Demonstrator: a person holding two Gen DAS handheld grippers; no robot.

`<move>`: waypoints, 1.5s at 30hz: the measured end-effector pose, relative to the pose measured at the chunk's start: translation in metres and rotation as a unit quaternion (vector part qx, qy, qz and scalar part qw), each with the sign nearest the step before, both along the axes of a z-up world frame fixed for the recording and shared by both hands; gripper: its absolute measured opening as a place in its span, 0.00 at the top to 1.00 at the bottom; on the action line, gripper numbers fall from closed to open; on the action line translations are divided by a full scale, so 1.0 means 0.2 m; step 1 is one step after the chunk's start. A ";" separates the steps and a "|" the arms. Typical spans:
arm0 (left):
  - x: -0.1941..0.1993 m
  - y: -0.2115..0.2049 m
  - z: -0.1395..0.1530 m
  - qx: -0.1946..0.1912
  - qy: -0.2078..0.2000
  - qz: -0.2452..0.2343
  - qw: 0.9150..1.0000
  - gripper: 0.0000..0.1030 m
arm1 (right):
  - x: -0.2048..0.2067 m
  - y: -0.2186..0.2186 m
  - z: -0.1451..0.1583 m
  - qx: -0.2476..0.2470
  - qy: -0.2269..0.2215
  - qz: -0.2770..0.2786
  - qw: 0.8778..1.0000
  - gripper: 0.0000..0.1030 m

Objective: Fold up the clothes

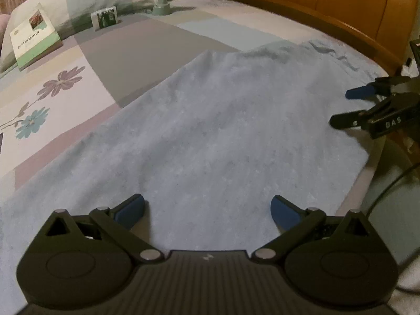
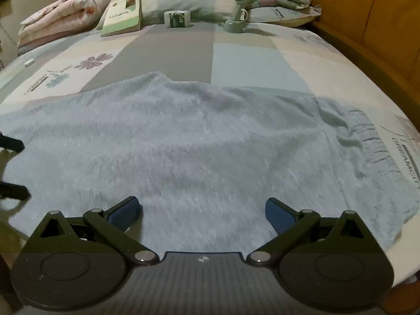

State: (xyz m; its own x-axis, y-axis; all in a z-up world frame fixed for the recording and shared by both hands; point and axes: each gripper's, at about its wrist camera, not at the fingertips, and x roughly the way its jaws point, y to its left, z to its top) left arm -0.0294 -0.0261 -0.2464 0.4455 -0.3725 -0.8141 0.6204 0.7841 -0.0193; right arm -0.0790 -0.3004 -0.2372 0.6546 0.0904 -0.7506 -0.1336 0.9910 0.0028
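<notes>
A pale blue fuzzy garment [image 1: 210, 131] lies spread flat on the bed, filling most of both views [image 2: 199, 144]. Its ribbed hem or cuff [image 2: 367, 141] bunches at the right side. My left gripper [image 1: 207, 212] hovers open just above the near part of the garment, blue pads wide apart, nothing between them. My right gripper [image 2: 202, 214] is likewise open over the garment's near edge. In the left wrist view the right gripper [image 1: 341, 107] shows at the far right, open, over the garment's edge. The left gripper's dark fingers [image 2: 11, 144] show at the far left of the right wrist view.
The bed [image 2: 236, 60] has a patchwork sheet with flowers. A book [image 2: 123, 13], a small box [image 2: 177, 19] and a green desk fan [image 2: 240, 5] stand near the pillows. A folded pink quilt [image 2: 60, 18] lies back left. A wooden headboard [image 1: 328, 2] runs along the right.
</notes>
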 end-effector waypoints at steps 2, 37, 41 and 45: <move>0.04 -0.02 0.06 -0.006 -0.001 0.000 1.000 0.01 | -0.01 0.00 0.02 -0.007 -0.002 -0.008 1.000 0.00; 0.20 -0.55 0.12 -0.058 -0.008 -0.089 0.994 0.01 | -0.33 -0.63 0.06 0.219 -0.056 -0.209 0.951 0.00; 0.13 -0.55 0.08 -0.031 -0.004 -0.099 0.995 0.01 | -0.35 -0.66 0.05 0.242 -0.067 -0.217 0.943 0.00; 0.09 -0.52 0.08 -0.026 -0.004 -0.098 0.995 0.01 | -0.33 -0.67 0.13 0.249 -0.098 -0.204 0.942 0.00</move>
